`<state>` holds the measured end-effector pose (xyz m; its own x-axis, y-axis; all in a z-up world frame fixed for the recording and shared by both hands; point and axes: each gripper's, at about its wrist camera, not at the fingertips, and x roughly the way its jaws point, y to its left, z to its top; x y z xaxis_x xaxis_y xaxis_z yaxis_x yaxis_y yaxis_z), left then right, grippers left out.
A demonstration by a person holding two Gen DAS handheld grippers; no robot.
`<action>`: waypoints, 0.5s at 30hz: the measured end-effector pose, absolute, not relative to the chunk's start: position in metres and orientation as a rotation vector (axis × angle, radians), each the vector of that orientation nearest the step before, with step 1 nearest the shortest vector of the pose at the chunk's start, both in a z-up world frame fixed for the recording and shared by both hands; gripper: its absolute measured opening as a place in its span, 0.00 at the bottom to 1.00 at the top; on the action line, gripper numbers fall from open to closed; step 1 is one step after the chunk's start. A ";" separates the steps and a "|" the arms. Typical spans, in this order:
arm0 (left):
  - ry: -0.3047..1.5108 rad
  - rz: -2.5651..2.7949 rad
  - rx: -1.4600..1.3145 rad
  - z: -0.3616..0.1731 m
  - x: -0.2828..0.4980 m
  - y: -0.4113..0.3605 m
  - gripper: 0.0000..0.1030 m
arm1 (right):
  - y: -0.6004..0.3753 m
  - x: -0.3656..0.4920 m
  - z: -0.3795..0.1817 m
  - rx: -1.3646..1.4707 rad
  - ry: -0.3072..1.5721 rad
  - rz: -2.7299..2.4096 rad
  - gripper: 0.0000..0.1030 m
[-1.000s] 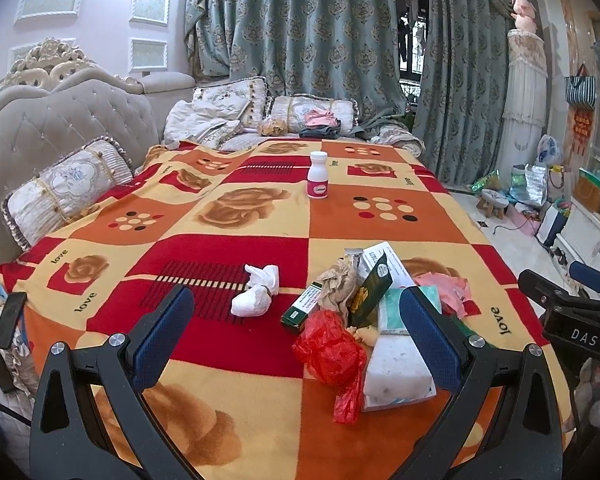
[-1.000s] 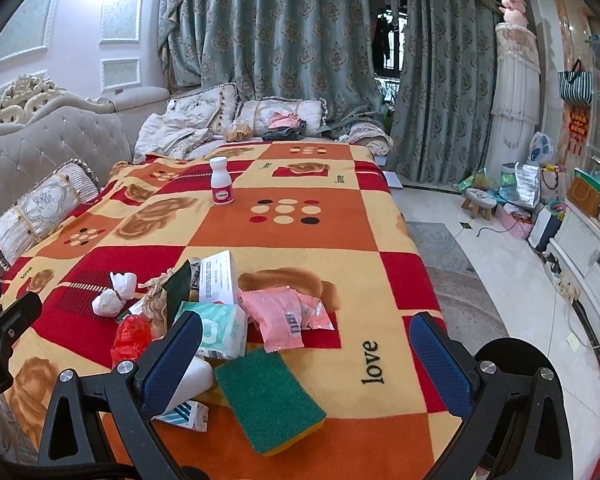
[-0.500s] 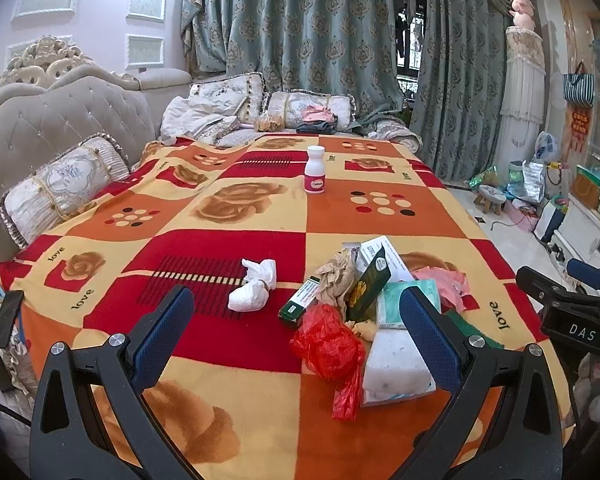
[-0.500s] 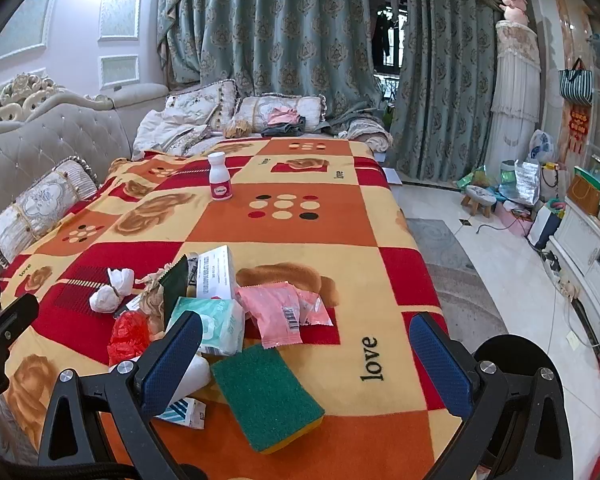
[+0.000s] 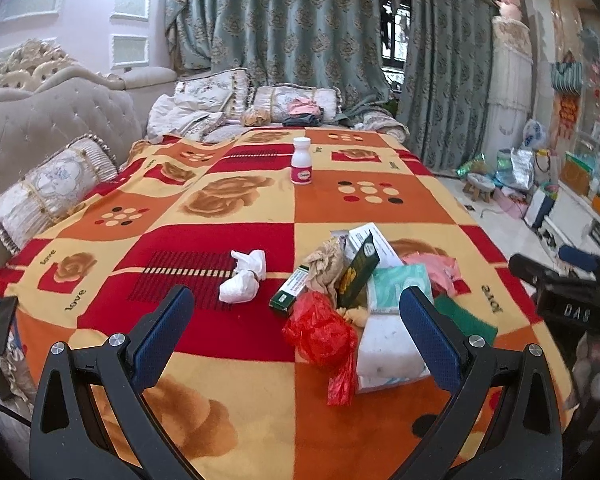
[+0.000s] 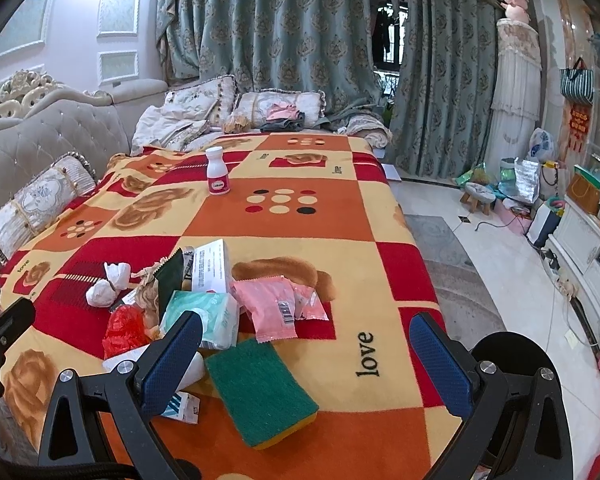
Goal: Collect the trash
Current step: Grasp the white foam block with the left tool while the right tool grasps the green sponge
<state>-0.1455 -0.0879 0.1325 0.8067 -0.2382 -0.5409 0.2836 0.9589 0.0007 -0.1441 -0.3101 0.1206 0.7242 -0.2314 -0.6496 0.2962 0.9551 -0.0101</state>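
Note:
A heap of trash lies on the patterned blanket [image 5: 228,360]: a red plastic bag [image 5: 320,330], a crumpled white tissue [image 5: 244,276], a dark green box [image 5: 358,270], a mint tissue pack [image 6: 204,316], a pink packet [image 6: 274,310] and a green sponge [image 6: 260,388]. A white bottle [image 5: 302,162] stands upright farther back. My left gripper [image 5: 296,336] is open and empty, above the blanket just short of the red bag. My right gripper [image 6: 306,356] is open and empty, over the sponge.
Pillows [image 5: 56,188] and bedding [image 6: 204,116] line the left and back of the bed. A tufted headboard [image 5: 40,120] stands at the left. The floor at the right holds a stool [image 6: 478,196], bags and a black round bin [image 6: 512,364].
Both grippers have drifted slightly; the trash heap sits a little lower and closer in both views. Nothing was picked up and both stay open.

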 end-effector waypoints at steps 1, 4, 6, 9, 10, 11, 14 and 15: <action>0.572 -0.289 0.090 0.131 -0.147 -0.088 0.99 | -0.312 -0.145 0.120 0.097 0.706 -0.291 1.00; 0.596 -0.326 0.107 0.126 -0.149 -0.089 0.99 | -0.320 -0.148 0.112 0.086 0.738 -0.294 1.00; 0.608 -0.350 0.131 0.120 -0.151 -0.092 0.99 | -0.327 -0.151 0.106 0.091 0.759 -0.288 1.00; 0.637 -0.378 0.166 0.112 -0.149 -0.099 0.99 | -0.338 -0.155 0.095 0.141 0.797 -0.257 1.00; 0.650 -0.389 0.171 0.109 -0.147 -0.102 0.99 | -0.340 -0.156 0.091 0.165 0.814 -0.235 1.00; 0.670 -0.408 0.174 0.105 -0.145 -0.106 0.99 | -0.341 -0.156 0.085 0.186 0.840 -0.204 1.00; 0.716 -0.454 0.175 0.097 -0.139 -0.117 0.99 | -0.335 -0.152 0.072 0.188 0.874 -0.147 1.00; 0.728 -0.458 0.178 0.094 -0.136 -0.120 0.99 | -0.333 -0.150 0.069 0.192 0.882 -0.130 1.00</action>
<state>-0.1363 -0.1196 0.0939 0.6537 -0.3402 -0.6760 0.4619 0.8869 0.0003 -0.1501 -0.3325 0.0687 0.6297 -0.0335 -0.7761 0.1916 0.9749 0.1134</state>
